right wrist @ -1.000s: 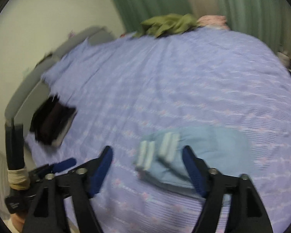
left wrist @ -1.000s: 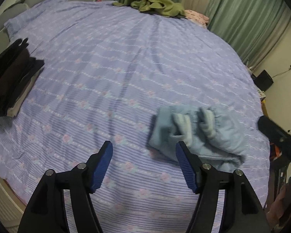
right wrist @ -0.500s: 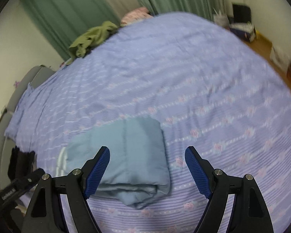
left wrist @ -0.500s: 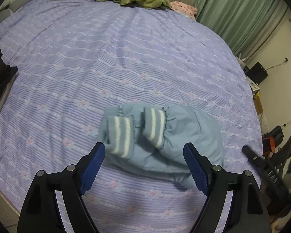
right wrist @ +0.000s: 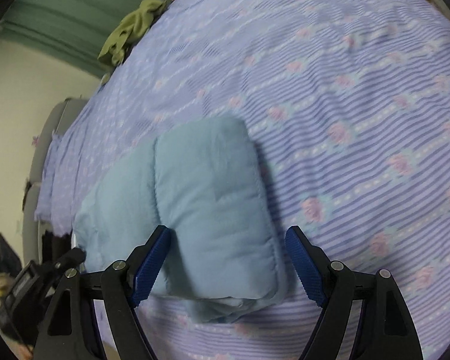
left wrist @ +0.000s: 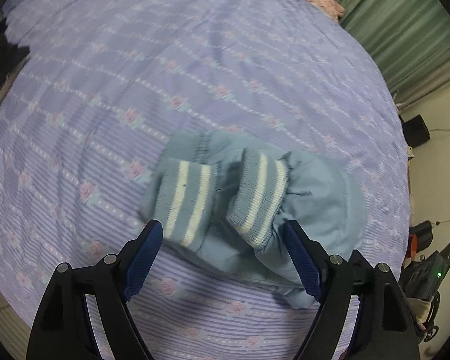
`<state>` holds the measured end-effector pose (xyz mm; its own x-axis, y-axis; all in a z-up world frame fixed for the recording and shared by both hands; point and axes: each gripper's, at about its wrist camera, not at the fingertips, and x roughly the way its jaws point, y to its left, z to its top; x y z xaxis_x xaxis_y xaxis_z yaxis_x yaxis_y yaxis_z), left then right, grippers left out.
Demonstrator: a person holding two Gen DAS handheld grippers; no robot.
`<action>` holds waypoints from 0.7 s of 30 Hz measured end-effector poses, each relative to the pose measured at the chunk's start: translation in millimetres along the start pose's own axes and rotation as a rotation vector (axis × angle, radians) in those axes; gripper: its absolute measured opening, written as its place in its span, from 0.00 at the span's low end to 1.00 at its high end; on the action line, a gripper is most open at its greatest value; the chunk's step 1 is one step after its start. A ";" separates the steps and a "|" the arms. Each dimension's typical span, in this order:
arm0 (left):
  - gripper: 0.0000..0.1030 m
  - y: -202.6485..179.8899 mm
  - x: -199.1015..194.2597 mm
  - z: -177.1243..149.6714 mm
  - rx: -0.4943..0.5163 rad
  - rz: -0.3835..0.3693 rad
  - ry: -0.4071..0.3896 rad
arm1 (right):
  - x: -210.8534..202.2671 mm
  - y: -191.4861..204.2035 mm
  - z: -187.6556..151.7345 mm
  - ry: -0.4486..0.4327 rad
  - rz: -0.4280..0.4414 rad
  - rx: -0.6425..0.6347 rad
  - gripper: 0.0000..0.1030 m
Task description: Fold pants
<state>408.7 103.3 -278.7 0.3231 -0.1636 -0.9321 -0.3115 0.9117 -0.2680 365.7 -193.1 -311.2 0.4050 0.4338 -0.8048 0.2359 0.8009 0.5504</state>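
Left tongs point(left wrist: 223, 253): wide open, empty, over the striped cuffs point(left wrist: 256, 193).
Right tongs point(right wrist: 228, 265): wide open, empty, straddling the fold.
Pants point(right wrist: 207, 201): folded bundle on the bed point(right wrist: 360, 120).
Risk: a one-layer pinch could unroll the puffy bundle.

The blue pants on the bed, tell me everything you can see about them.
The pants are pale blue, soft and padded-looking, folded into a compact bundle lying on the bedspread. Two ribbed cuffs with white stripes lie side by side on top at one end; a gathered band shows behind them. From the right wrist view the other end is smooth, with a stitched seam down the top layer. Both the left gripper and right gripper are open, straddling the bundle; contact is unclear.
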 end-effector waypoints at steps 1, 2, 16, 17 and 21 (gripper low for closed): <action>0.81 5.0 1.5 -0.5 -0.008 0.000 0.007 | 3.6 4.5 -2.2 0.013 0.001 -0.019 0.78; 0.81 10.8 4.3 -1.5 -0.018 -0.003 0.016 | 6.1 9.0 -4.2 0.016 -0.012 -0.042 0.78; 1.00 54.1 48.9 -10.5 -0.069 -0.168 0.060 | 17.7 17.8 -15.1 0.034 -0.070 -0.159 0.83; 1.00 54.8 51.2 -10.0 -0.064 -0.169 0.061 | 19.6 16.8 -15.2 0.037 -0.067 -0.154 0.85; 1.00 54.8 65.6 -2.7 -0.055 -0.194 0.083 | 29.7 12.9 -12.8 0.046 -0.046 -0.137 0.85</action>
<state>410.4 141.6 -355.2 0.3082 -0.3666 -0.8778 -0.3000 0.8382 -0.4554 369.5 -164.7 -330.9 0.3555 0.4116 -0.8392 0.1294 0.8675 0.4803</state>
